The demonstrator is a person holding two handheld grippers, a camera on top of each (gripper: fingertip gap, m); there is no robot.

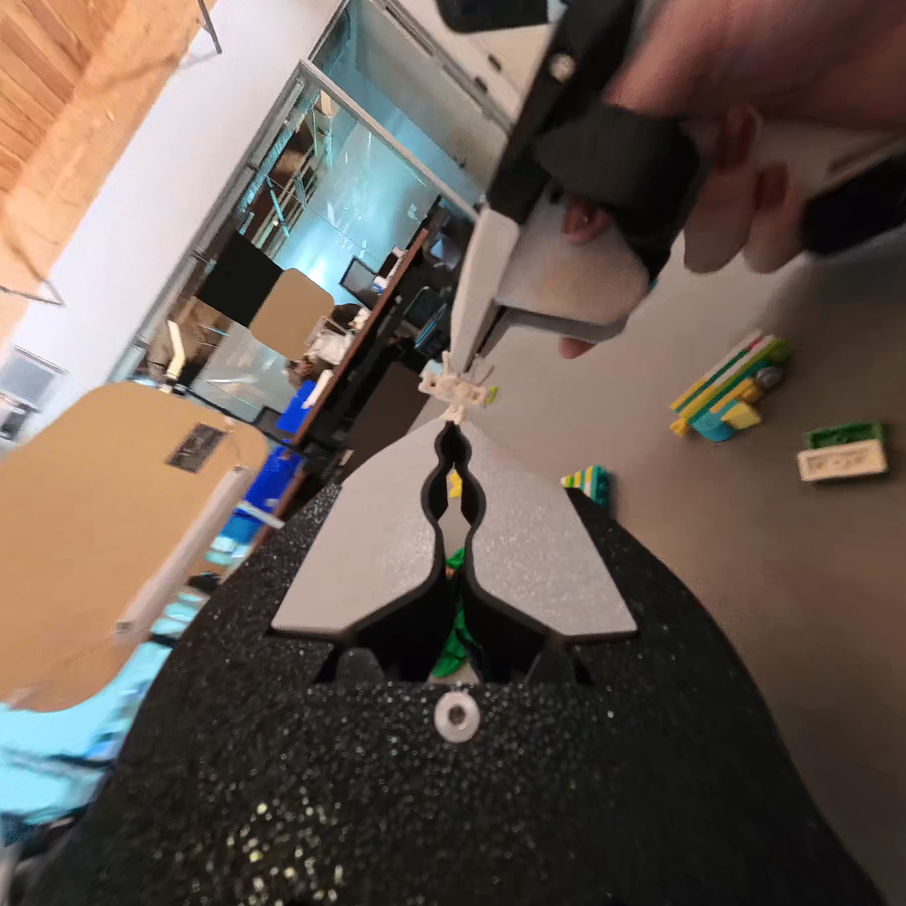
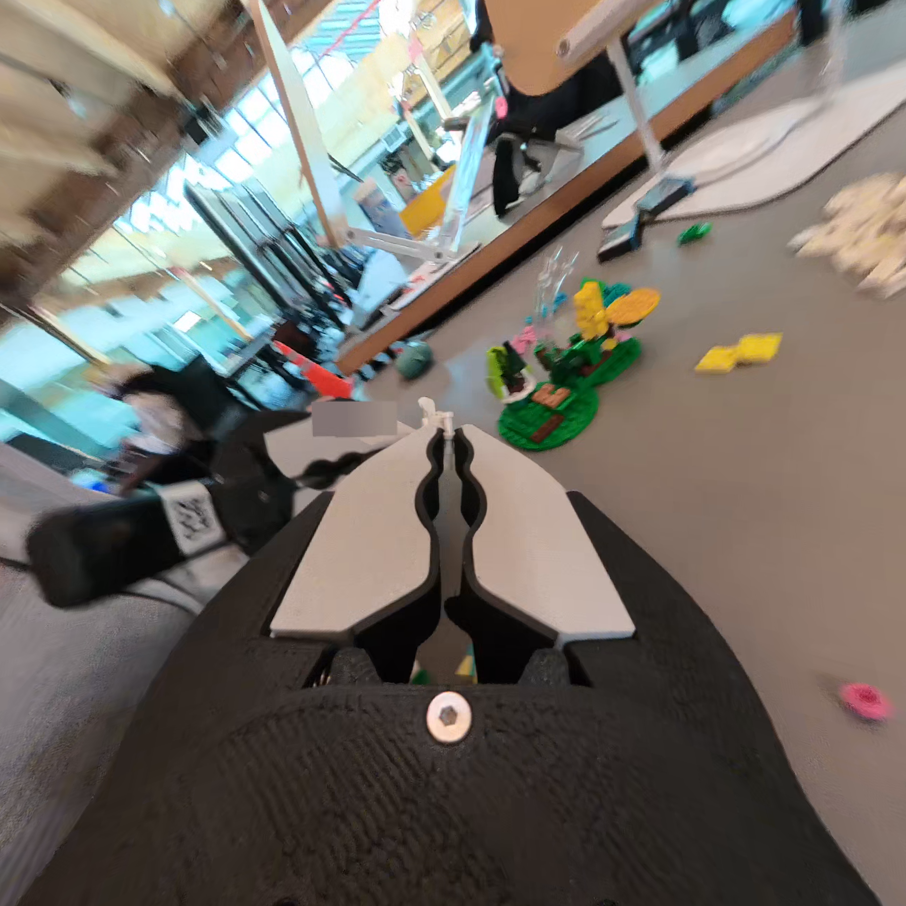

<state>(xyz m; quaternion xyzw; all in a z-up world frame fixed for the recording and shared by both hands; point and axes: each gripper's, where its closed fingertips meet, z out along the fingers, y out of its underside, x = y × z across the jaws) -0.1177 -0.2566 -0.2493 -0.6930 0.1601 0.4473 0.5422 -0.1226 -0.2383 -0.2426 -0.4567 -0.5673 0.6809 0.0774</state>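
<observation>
Position ref: small white piece [image 1: 456, 390] hangs in air directly ahead of both my tools, pinched from two sides. No other item is as close to either tip.

Left tool [image 1: 453, 427]: jaws fully closed at the tips, pads meeting on a stub at the near end of the white piece. The piece sticks out beyond the tips, its crossbar lying roughly across my line of sight.

Right tool [image 2: 448, 431]: jaws nearly closed, pads pressed on a thin white stem of the same piece [image 2: 436, 416], which runs back between the fingers, i.e. long axis in line w/ the tool. In the left wrist view this tool comes in from above, its tips at the far side of the piece, a hand [image 1: 735, 171] wrapped round its body.

Relation: the two tools meet tip to tip at an angle, the piece between them. Both are equally near; neither has slack that I can see.

Surroundings: grey counter [image 2: 735, 539] below. Green brick garden model [image 2: 564, 392] ahead-right of the right tool, well apart. Yellow flat bricks [image 2: 740, 353] farther right. Pink round piece [image 2: 865, 701] near right edge. Striped brick stack [image 1: 725, 392] and white-green block [image 1: 843, 456] right of the left tool, apart.
</observation>
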